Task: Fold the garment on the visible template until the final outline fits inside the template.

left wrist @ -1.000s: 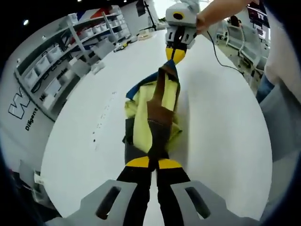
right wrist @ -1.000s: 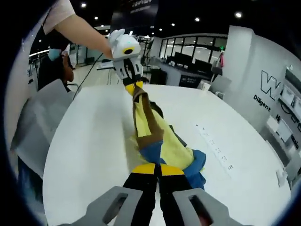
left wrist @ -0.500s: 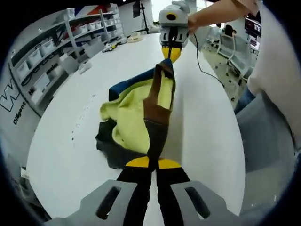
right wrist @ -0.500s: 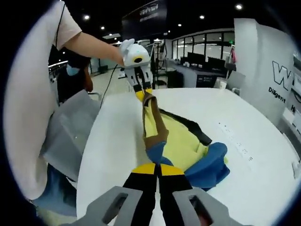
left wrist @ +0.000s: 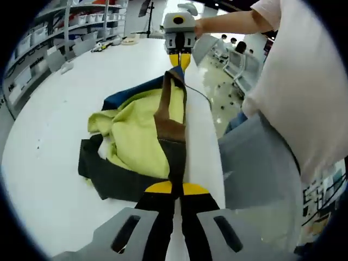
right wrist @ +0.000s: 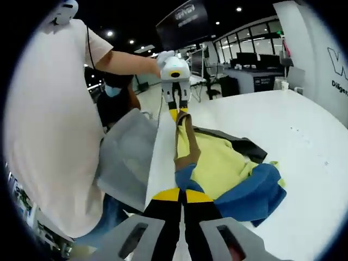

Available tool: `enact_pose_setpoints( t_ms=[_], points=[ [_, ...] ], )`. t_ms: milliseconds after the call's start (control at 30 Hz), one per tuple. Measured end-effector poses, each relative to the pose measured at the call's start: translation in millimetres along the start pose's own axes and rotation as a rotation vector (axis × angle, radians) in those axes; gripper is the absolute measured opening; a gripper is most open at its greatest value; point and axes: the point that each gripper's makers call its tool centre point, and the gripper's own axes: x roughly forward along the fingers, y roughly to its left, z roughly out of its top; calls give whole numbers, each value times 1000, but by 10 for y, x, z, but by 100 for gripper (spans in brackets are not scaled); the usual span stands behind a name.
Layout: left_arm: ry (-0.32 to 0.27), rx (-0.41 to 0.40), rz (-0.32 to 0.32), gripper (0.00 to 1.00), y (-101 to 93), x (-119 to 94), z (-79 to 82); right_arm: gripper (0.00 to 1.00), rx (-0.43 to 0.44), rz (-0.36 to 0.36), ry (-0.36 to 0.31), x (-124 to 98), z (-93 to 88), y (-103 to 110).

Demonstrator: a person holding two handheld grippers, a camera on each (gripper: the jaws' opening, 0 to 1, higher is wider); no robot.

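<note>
The garment (yellow, blue, brown and dark panels) lies crumpled on the white table near its edge, one brown-banded edge stretched between the left gripper and right gripper, both clamped on it.

Bright and even in the left gripper view, washed out at the top centre; dimmer in the right gripper view, lit by small ceiling spots at upper right. Strong fisheye bending toward edges, soft shadows
</note>
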Motion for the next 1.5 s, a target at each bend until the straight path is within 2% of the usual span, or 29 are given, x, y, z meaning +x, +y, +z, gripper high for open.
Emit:
enact_pose_setpoints(
  t_ms=[33, 100, 133, 200, 300, 333, 400, 500, 600, 933, 967, 1000, 1067, 1100, 1267, 1300, 1333, 1400, 1433, 1500],
  points=[
    [-12, -9, -25, 4, -61, -11, 12, 0, 3, 6, 5, -5, -10, 27],
    [-25, -27, -66, 4, -172, -39, 57, 0, 24, 77, 7, -14, -9, 188],
    [-34, -34, -86, 4, -218, -52, 81, 0, 18, 75, 8, -19, 1, 192],
    [-53, -54, -121, 4, -285, -83, 133, 0, 43, 140, -16, -41, 64, 322],
    [-73, -68, -125, 4, -240, -133, 196, 0, 61, 184, -29, -93, 126, 369],
    [-91, -71, -108, 4, -178, -154, 247, 0, 70, 198, -40, -114, 146, 361],
    [-124, -65, -64, 4, -37, -188, 338, 0, 68, 176, -52, -155, 193, 228],
    [-183, -70, 15, 4, 268, -282, 505, 0, 79, 128, -119, -227, 372, -23],
    [-216, -82, 56, 4, 512, -362, 603, 0, 74, 97, -153, -317, 523, -278],
    [-247, -124, 194, 4, 1306, -472, 718, 0, 82, -46, -203, -422, 761, -1149],
    [-247, -129, 206, 4, 1372, -470, 715, 0, 85, -89, -208, -433, 775, -1304],
    [-247, -137, 209, 4, 1424, -464, 713, 0, 91, -85, -205, -431, 771, -1323],
    [-243, -148, 226, 4, 1555, -441, 706, 0, 84, -143, -199, -431, 769, -1542],
    [-241, -155, 236, 4, 1647, -434, 689, 0, 96, -144, -207, -421, 772, -1613],
    [-261, -218, 320, 4, 2019, -423, 627, 0, 108, -335, -214, -448, 728, -2149],
    [-260, -229, 339, 4, 2080, -421, 604, 0, 115, -334, -223, -434, 732, -2185],
    [-259, -241, 362, 4, 2159, -414, 569, 0, 99, -396, -228, -446, 726, -2327],
    [-267, -268, 405, 4, 2287, -399, 534, 0, 112, -429, -211, -420, 676, -2429],
    [-261, -275, 427, 4, 2340, -394, 511, 0, 111, -484, -226, -434, 684, -2546],
    [-259, -302, 440, 4, 2426, -341, 471, 0, 122, -498, -219, -378, 665, -2628]
  ],
)
